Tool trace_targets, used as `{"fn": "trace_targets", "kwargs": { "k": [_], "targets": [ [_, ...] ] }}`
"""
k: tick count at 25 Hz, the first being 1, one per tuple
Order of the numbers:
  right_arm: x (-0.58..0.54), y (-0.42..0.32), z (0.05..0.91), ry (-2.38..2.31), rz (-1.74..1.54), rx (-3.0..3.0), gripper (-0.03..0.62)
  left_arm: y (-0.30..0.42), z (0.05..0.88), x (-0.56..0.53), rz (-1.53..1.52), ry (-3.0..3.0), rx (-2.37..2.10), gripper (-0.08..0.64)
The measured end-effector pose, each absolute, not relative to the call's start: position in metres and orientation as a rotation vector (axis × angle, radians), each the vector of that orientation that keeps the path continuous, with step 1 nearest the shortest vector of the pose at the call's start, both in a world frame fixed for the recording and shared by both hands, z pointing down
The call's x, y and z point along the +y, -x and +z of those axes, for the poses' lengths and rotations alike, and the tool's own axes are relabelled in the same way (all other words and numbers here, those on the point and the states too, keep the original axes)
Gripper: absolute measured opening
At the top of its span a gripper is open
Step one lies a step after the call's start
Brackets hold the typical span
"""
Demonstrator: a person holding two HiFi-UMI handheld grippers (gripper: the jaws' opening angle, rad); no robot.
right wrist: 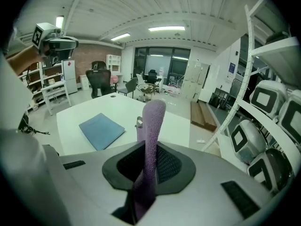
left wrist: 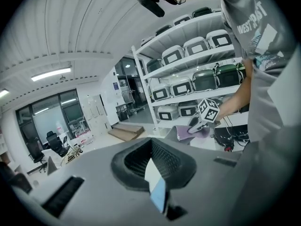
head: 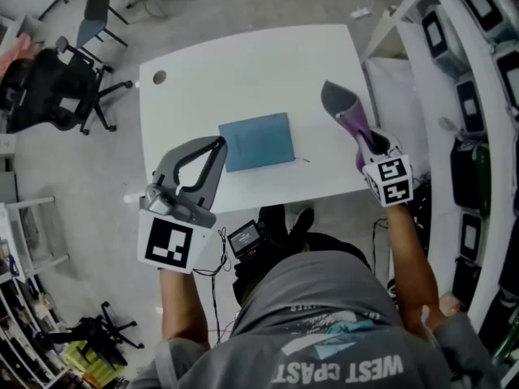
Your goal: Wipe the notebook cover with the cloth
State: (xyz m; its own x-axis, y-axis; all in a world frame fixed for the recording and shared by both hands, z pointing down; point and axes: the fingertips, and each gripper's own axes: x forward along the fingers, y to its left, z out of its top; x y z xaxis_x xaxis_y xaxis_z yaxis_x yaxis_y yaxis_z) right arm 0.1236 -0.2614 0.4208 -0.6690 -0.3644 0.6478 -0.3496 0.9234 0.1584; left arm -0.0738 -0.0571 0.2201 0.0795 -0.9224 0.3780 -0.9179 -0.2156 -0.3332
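White office table (head: 243, 63) below me, both tools held above it. My right gripper (head: 359, 136) pinches the floppy purple cloth (head: 340, 104). The flat blue notebook (head: 257, 141) lies ahead-left of it and lower, long side crossways. My left gripper (head: 219, 144), closed and empty, sits nearer.

White table (head: 243, 67), grey floor (head: 77, 177), black office chair (head: 49, 96) — shelves of white bins (left wrist: 195, 48), ceiling strip lights (right wrist: 164, 28).

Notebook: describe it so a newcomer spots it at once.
Find the white table in front of the person. On its near half lies the notebook. It is flat, rectangular and blue, unlike the purple cloth held up to its right.
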Motion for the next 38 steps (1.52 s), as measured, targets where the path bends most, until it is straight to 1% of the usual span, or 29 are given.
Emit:
{"fn": "trace_targets", "kwargs": {
  "k": [4, 9, 10, 14, 17, 30, 38],
  "targets": [
    [-0.261, -0.13, 0.406, -0.502, -0.026, -2.399, 0.103, 0.062, 0.202, -0.054, -0.813, 2.276, 1.958, 0.002],
    [-0.256, -0.13, 0.381, -0.494, -0.042, -2.46, 0.107, 0.049, 0.187, -0.05, -0.813, 2.246, 1.943, 0.002],
    [-0.255, -0.131, 0.375, -0.493, -0.053, -2.47, 0.105, 0.046, 0.184, -0.049, -0.812, 2.24, 1.942, 0.002],
    [-0.25, -0.136, 0.343, -0.489, -0.091, -2.522, 0.051, 0.036, 0.172, -0.048, -0.811, 2.219, 1.928, 0.002],
    [-0.243, -0.141, 0.317, -0.477, -0.113, -2.555, 0.031, 0.027, 0.166, -0.046, -0.816, 2.21, 1.919, 0.002],
    [-0.216, -0.168, 0.186, -0.474, -0.214, -2.76, 0.029, -0.003, 0.156, -0.05, -0.804, 2.21, 1.887, 0.002],
    [-0.208, -0.185, 0.17, -0.488, -0.256, -2.777, 0.029, -0.014, 0.155, -0.047, -0.8, 2.212, 1.871, 0.002]
  ]
}}
